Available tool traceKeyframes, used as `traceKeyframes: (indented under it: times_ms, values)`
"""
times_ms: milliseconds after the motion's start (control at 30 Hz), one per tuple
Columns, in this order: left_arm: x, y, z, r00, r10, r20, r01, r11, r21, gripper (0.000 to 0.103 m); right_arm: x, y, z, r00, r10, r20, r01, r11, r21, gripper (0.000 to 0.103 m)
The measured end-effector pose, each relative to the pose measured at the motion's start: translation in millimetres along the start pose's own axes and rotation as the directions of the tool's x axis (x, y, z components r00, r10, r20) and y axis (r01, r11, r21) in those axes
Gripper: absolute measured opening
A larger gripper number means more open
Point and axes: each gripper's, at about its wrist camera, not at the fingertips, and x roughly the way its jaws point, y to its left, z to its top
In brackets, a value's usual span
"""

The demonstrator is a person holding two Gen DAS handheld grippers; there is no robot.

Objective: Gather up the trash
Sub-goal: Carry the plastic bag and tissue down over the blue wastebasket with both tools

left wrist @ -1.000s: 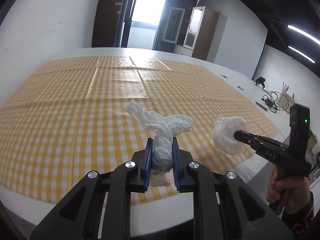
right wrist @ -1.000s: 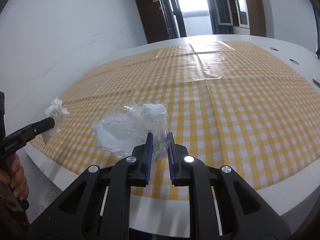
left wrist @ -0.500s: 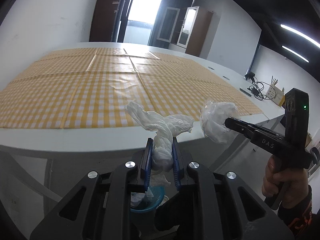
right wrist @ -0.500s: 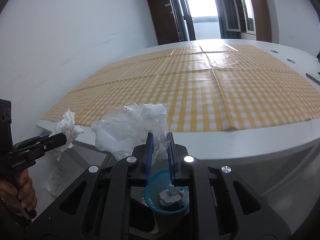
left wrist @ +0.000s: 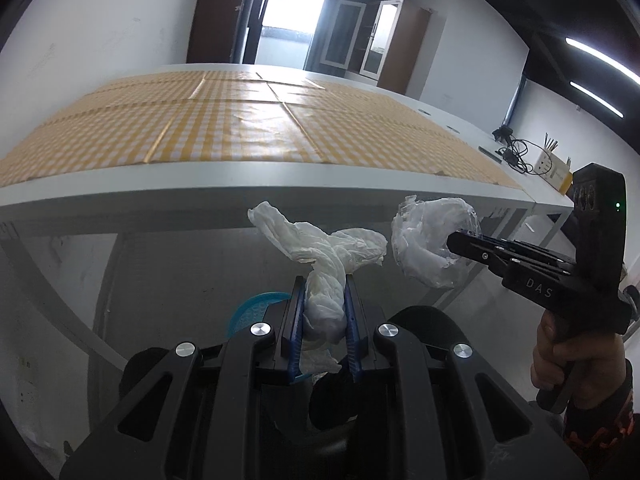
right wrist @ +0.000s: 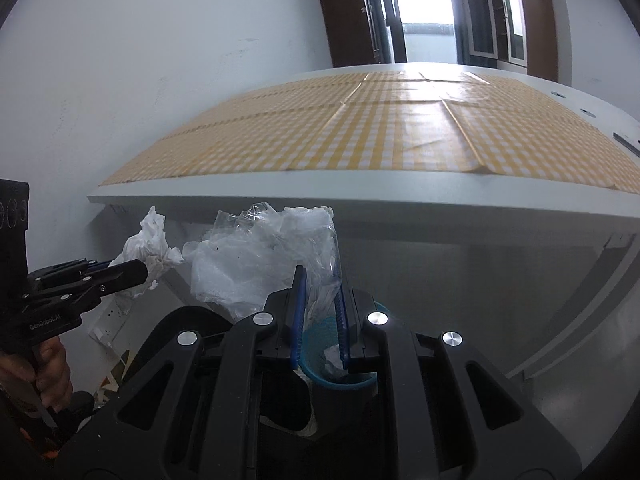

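My left gripper is shut on a crumpled white paper tissue, held in front of the table's edge. In the right wrist view that same tissue sticks out of the left gripper at the left. My right gripper is shut on a crumpled clear plastic wrapper; in the left wrist view the wrapper hangs from the right gripper. A blue mesh waste basket with some trash in it stands on the floor below both grippers, its rim partly hidden by my fingers.
The white table carries a yellow checked cloth and now sits above and ahead of the grippers. Cables and a pen holder stand at its far right. A white wall is to the left. Table legs slant to the floor.
Both grippers have pulled back off the table and sunk below its edge, each still holding its trash. The blue basket has come into view underneath them.
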Motion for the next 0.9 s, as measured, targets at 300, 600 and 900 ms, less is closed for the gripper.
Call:
traceKeyframes:
  times_ms: [300,600,900]
  values:
    - [30,13,-30,0.997,0.007,-0.082,-0.008,1.0,-0.02,0.017,39,-3,-30,0.994,-0.028,-0.101,0.029,1.0,0.006,0.013]
    - [76,45,-47,0.989,-0.009,-0.146,-0.007,0.994,-0.108,0.017,103,-23,-59,0.972,-0.058,-0.229,0.069,0.997,0.04,0.013]
    - [130,63,-54,0.984,-0.007,-0.179,-0.017,0.991,-0.131,0.017,178,-40,-73,0.933,-0.069,-0.352,0.095,0.994,0.057,0.013]
